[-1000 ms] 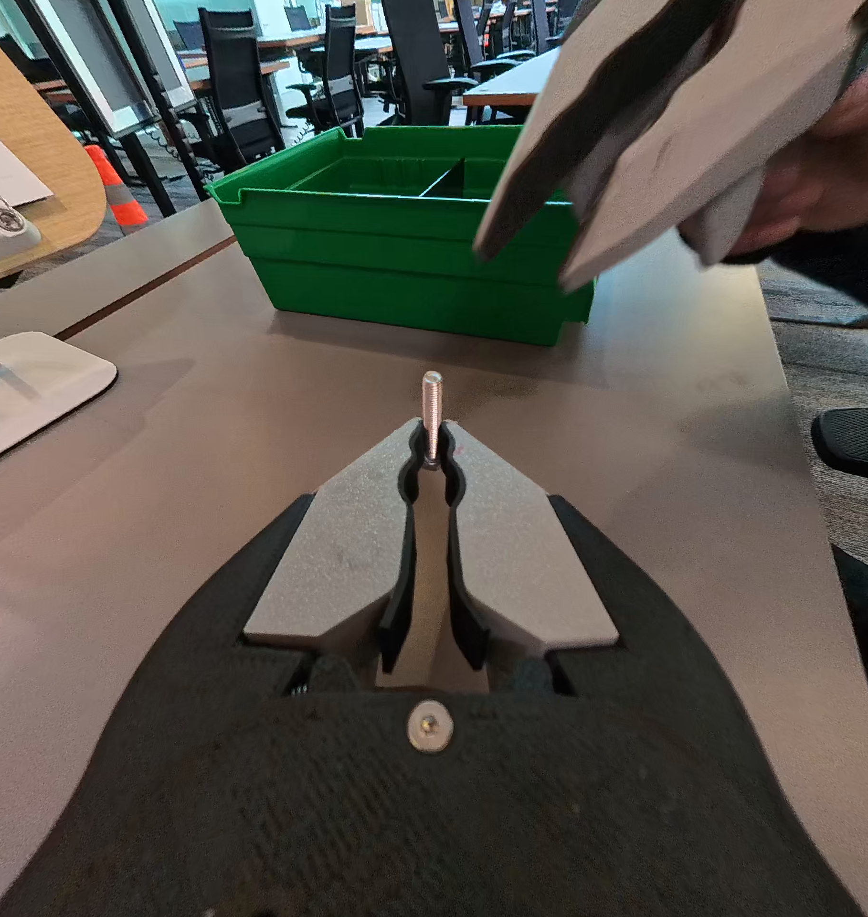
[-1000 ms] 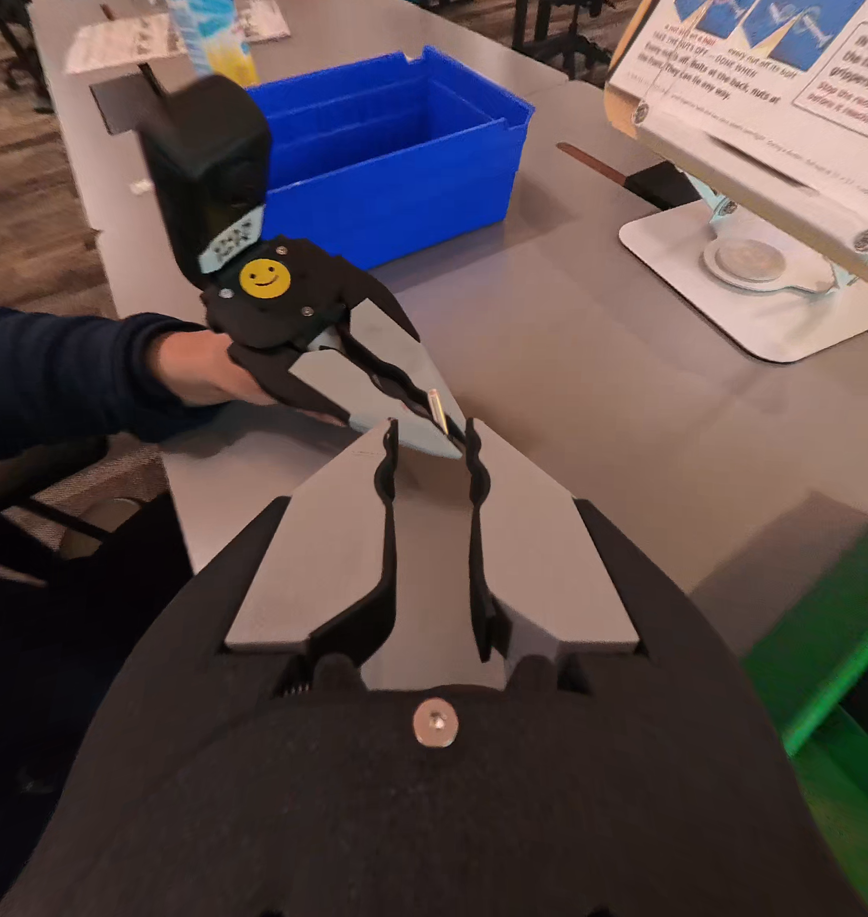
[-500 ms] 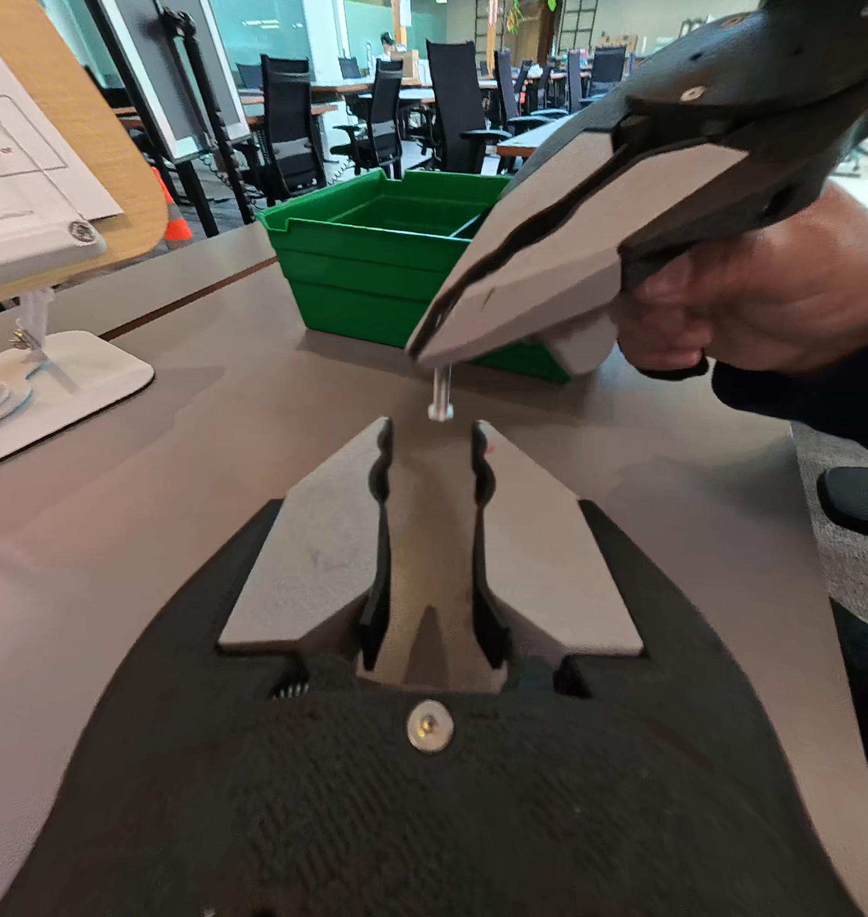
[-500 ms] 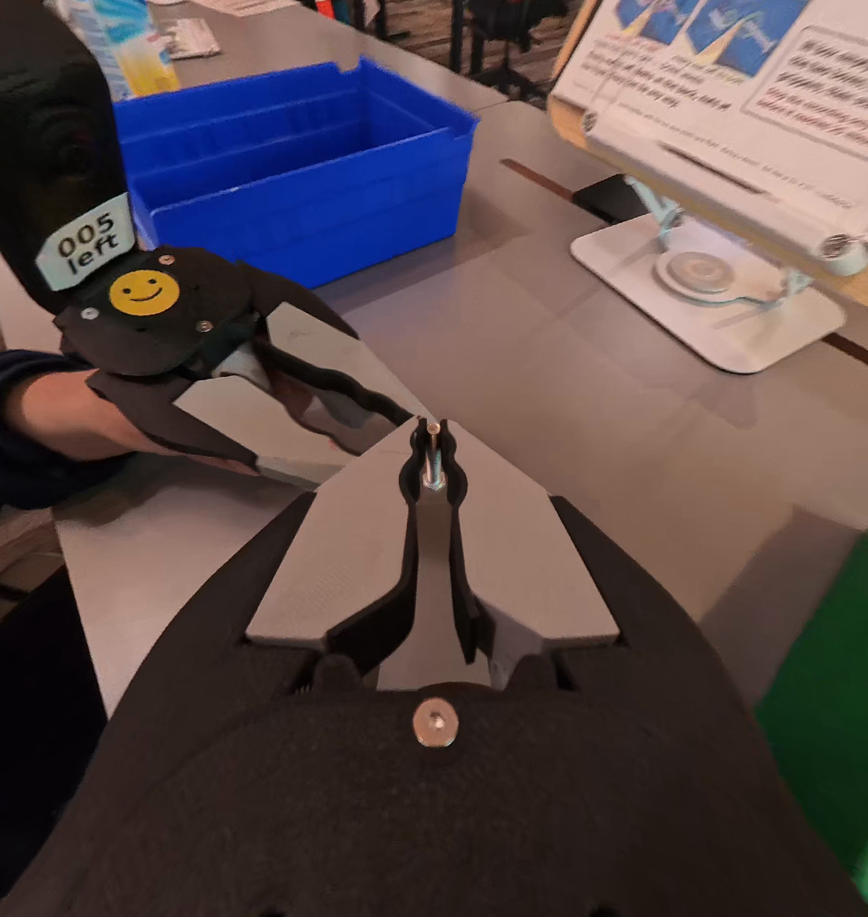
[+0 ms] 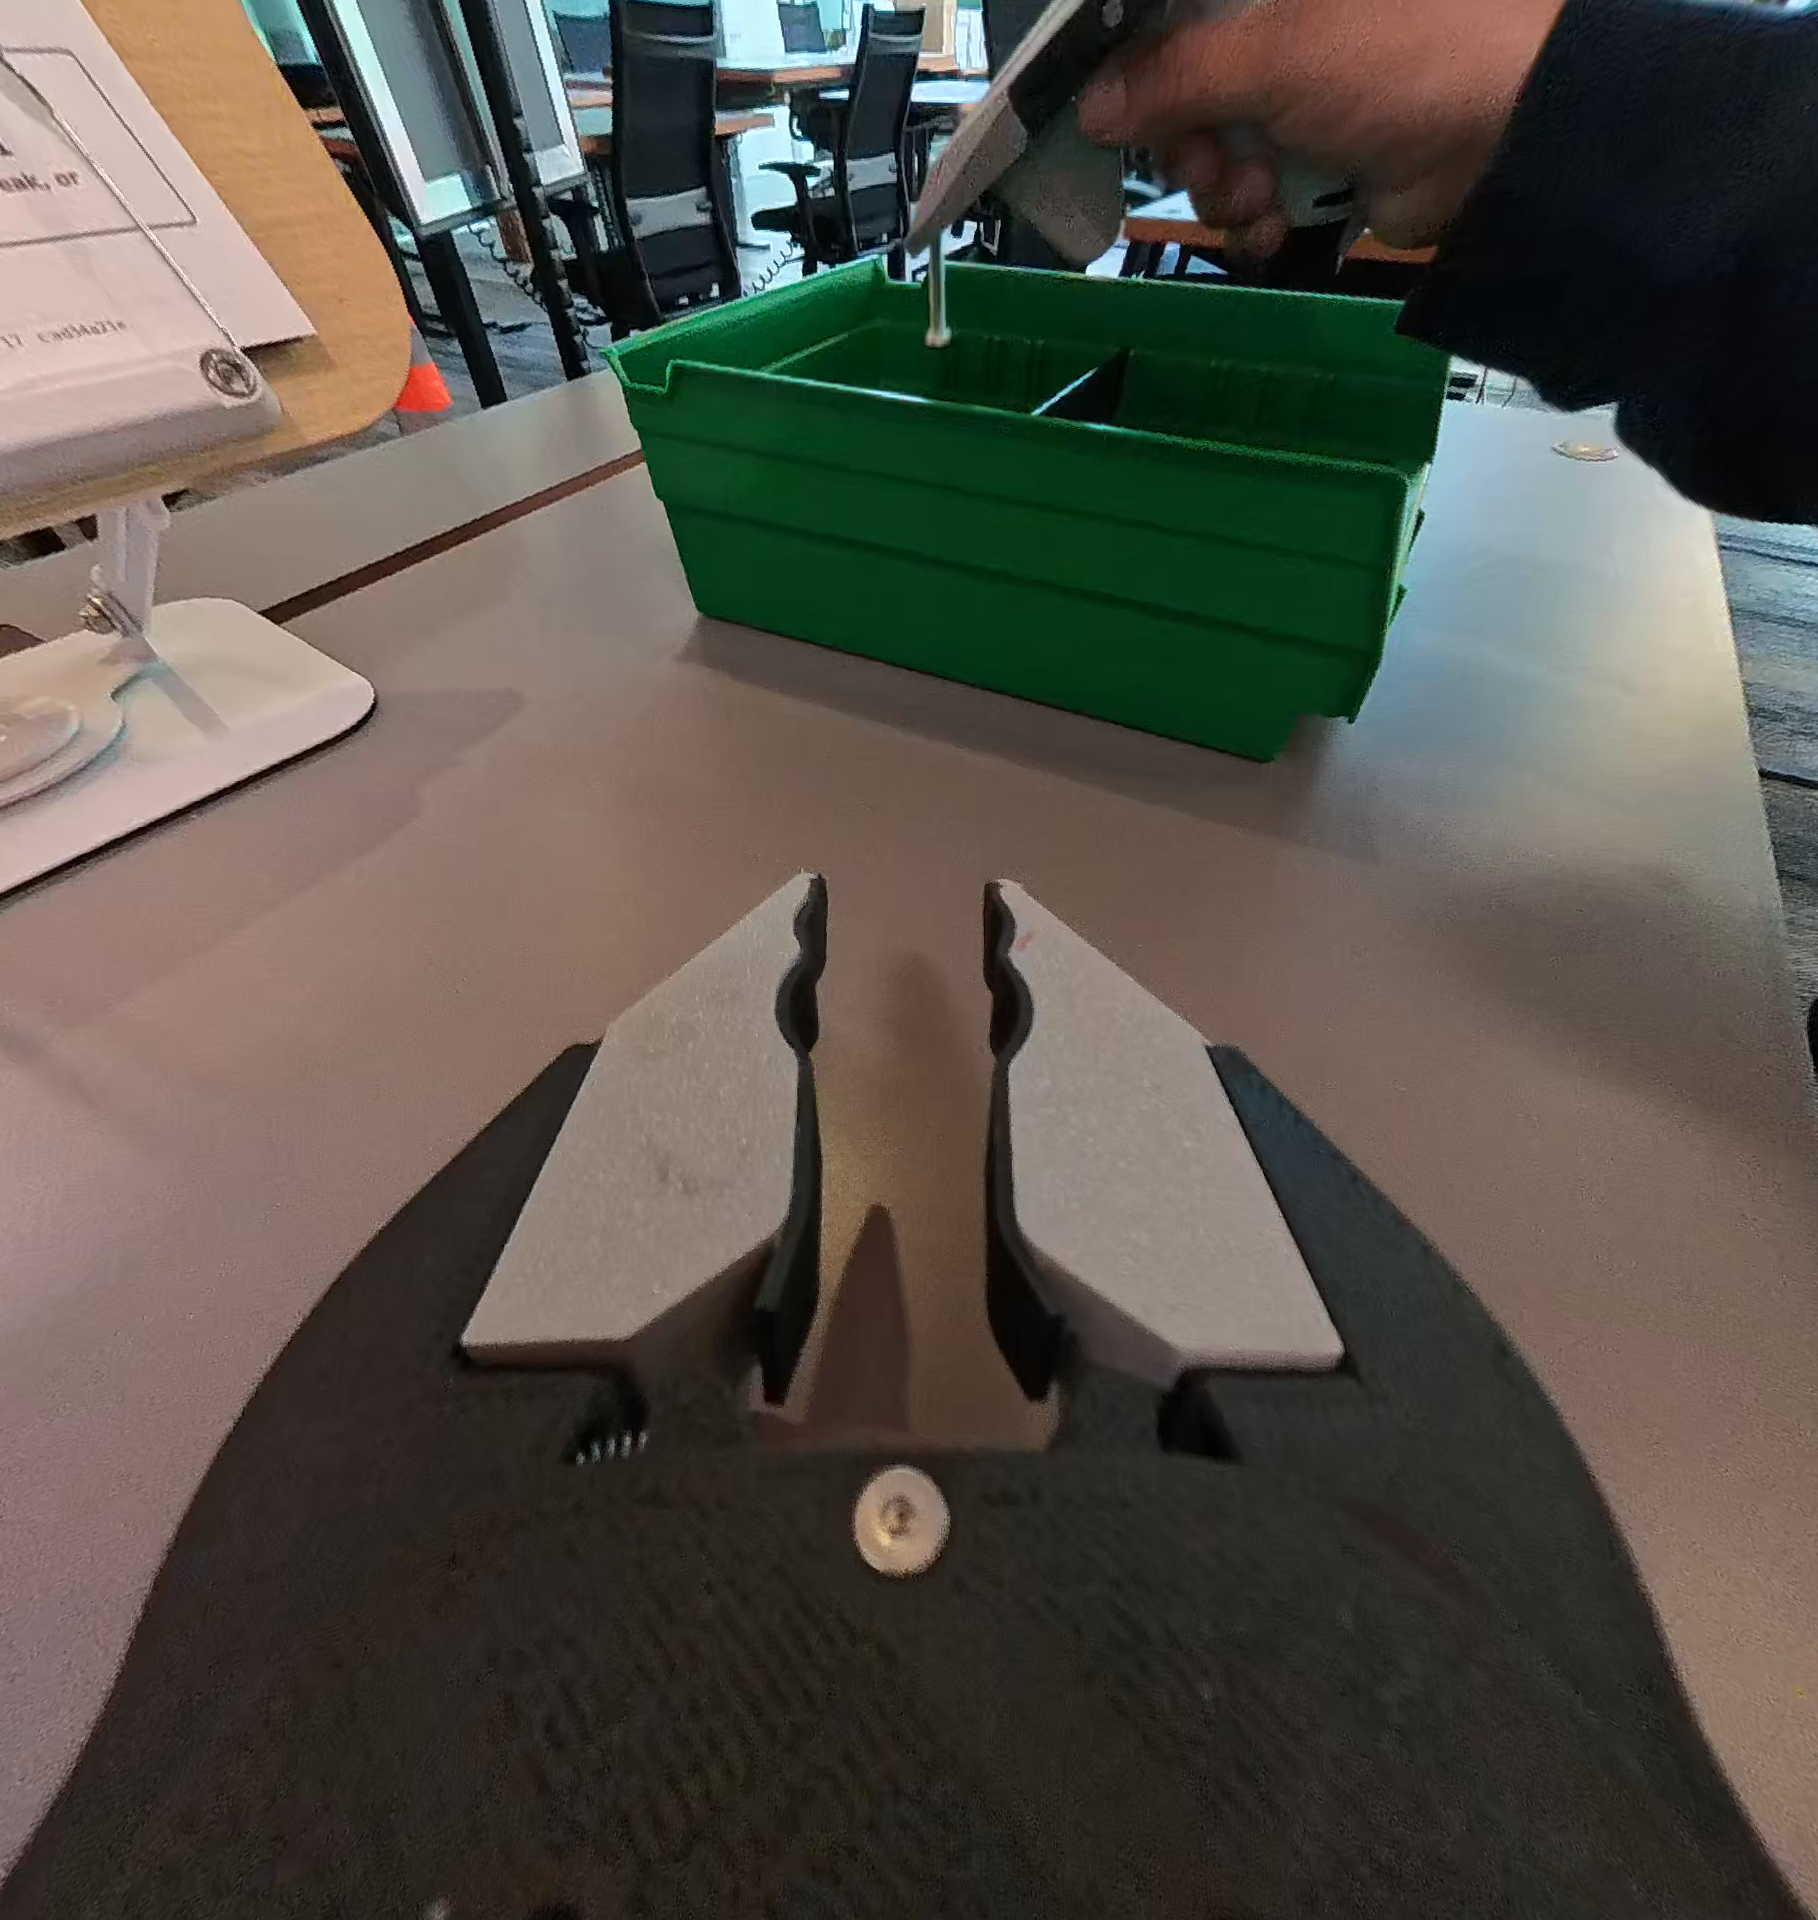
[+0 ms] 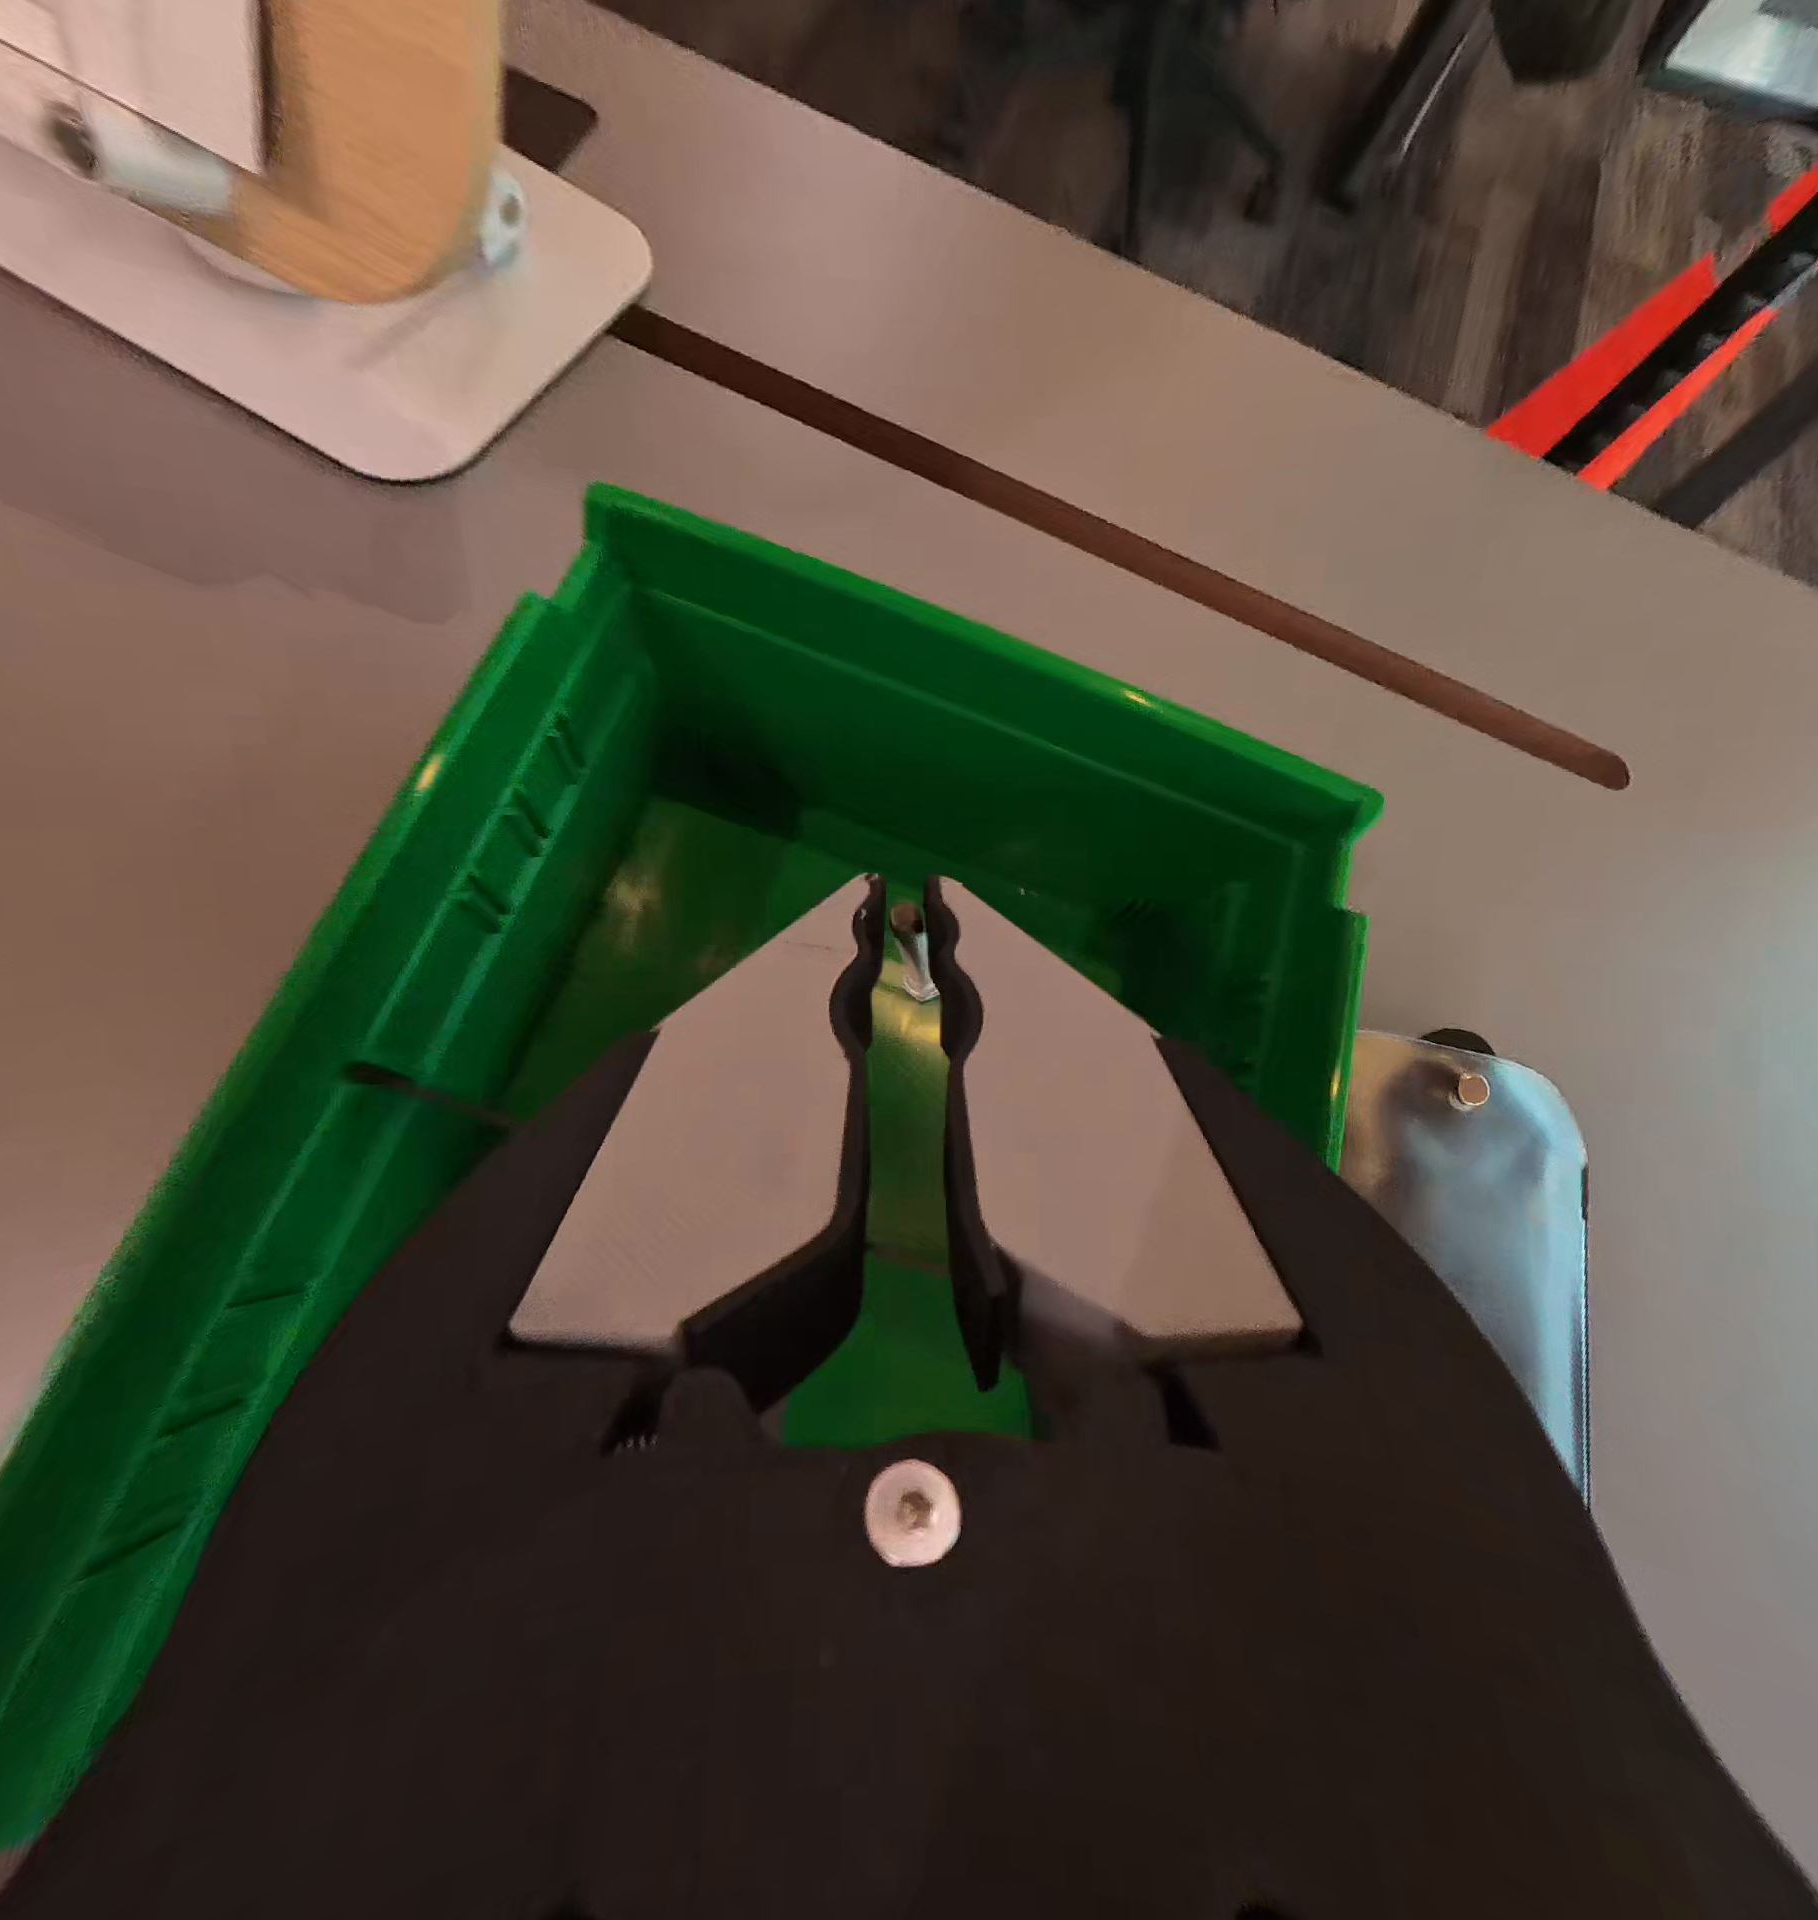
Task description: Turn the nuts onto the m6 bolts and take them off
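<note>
Handed over, the bolt [image 5: 935, 301] now hangs upright, head down, over the green bin [image 5: 1030, 540] in the pinching right tongs [image 6: 903, 902]; the left tongs [image 5: 903, 904] gape empty, well apart.

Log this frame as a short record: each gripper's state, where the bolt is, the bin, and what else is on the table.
left gripper: open, empty, low over the table
right gripper: shut on bolt, pointing down into the bin
bolt: hangs head down from the right gripper's tip, above the bin's left compartment, clear of the rim
bin: green, black divider inside; no contents visible
nut: none visible
also on table: sign stand at left
</note>
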`<state>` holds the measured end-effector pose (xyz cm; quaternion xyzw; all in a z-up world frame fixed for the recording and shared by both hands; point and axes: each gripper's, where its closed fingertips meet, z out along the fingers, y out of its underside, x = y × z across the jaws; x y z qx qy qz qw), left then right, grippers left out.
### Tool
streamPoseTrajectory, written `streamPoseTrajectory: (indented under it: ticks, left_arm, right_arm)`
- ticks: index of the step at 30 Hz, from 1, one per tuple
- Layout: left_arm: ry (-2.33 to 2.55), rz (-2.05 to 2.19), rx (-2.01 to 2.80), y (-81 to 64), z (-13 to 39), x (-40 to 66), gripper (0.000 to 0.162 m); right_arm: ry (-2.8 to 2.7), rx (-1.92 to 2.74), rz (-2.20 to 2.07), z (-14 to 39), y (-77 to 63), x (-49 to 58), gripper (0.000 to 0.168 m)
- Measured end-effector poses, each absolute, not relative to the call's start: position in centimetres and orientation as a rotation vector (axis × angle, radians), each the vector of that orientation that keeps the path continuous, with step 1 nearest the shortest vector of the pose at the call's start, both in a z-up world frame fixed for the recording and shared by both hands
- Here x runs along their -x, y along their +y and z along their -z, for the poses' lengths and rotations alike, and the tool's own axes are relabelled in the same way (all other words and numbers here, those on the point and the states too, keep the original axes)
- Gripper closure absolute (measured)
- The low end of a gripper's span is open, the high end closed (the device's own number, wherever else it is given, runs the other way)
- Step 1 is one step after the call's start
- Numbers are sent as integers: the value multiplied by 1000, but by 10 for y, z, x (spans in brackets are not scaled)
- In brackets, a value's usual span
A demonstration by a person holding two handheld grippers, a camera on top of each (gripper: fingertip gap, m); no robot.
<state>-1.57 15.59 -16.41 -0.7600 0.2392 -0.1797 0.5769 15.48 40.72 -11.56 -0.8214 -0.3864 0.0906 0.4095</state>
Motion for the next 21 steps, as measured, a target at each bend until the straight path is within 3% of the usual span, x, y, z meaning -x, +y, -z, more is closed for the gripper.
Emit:
streamPoseTrajectory:
  ticks: [1, 7, 12, 21]
  left_arm:
    - [557, 427, 1786, 157, 166, 16, 133]
    - [553, 449, 1803, 157, 167, 14, 132]
    - [598, 426, 1823, 155, 172, 11, 131]
    - [503, 548, 1788, 115, 152, 18, 128]
  right_arm:
    - [-962, 2076, -225, 117, 411, -155, 160]
    - [-1014, 1943, -250, 74, 375, -122, 147]
    - [-1226, 1687, -765, 41, 239, -29, 140]
    - [-1329, 1559, -854, 123, 165, 58, 136]
